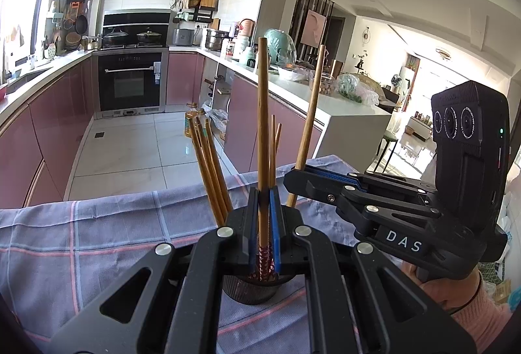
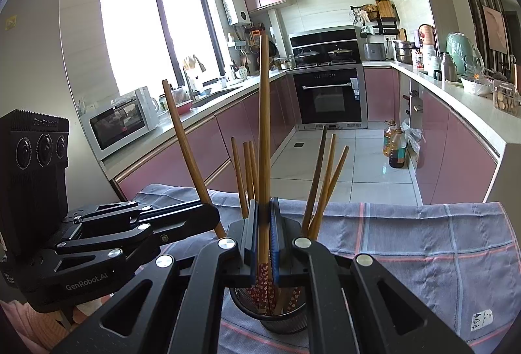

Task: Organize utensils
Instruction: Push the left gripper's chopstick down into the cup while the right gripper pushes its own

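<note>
A black mesh holder (image 1: 252, 290) (image 2: 283, 319) stands on the checked cloth with several wooden chopsticks (image 1: 208, 171) (image 2: 320, 184) leaning in it. My left gripper (image 1: 263, 191) is shut on one upright chopstick (image 1: 262, 113), whose red patterned end dips into the holder. My right gripper (image 2: 264, 201) is shut on another chopstick (image 2: 264, 113) just above the same holder. Each wrist view shows the other gripper from the side: the right gripper (image 1: 291, 180) pinches a tilted chopstick (image 1: 311, 123), and the left gripper (image 2: 216, 214) does the same (image 2: 184, 142).
A blue-grey cloth with pink lines (image 1: 97, 230) (image 2: 423, 240) covers the table. Beyond its far edge lie the tiled kitchen floor, pink cabinets, an oven (image 2: 329, 97) and oil bottles (image 2: 395, 145). A pink sleeve and a hand (image 1: 469, 295) hold the right gripper.
</note>
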Motion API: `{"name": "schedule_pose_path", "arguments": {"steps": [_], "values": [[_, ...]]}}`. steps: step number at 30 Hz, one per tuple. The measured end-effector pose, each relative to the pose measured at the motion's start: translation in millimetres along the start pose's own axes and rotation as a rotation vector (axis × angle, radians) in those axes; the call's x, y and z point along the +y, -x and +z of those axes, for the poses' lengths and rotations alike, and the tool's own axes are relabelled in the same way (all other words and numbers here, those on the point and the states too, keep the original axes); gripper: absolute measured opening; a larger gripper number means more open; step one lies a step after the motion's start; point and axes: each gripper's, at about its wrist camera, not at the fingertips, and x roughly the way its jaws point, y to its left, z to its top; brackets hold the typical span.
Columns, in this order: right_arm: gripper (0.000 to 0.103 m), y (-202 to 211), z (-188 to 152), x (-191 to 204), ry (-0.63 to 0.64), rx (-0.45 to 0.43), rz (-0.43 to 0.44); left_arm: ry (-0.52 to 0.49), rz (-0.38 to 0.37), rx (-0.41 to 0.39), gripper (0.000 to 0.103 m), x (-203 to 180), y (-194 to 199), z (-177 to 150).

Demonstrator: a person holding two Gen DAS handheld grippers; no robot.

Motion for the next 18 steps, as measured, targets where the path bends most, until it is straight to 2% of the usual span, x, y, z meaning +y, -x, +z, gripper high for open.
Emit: {"name": "schedule_pose_path", "arguments": {"steps": [18], "values": [[0.006, -11, -6, -5, -0.006, 0.025, -0.004, 0.01, 0.002, 0.027, 0.008, -2, -5, -5]]}}
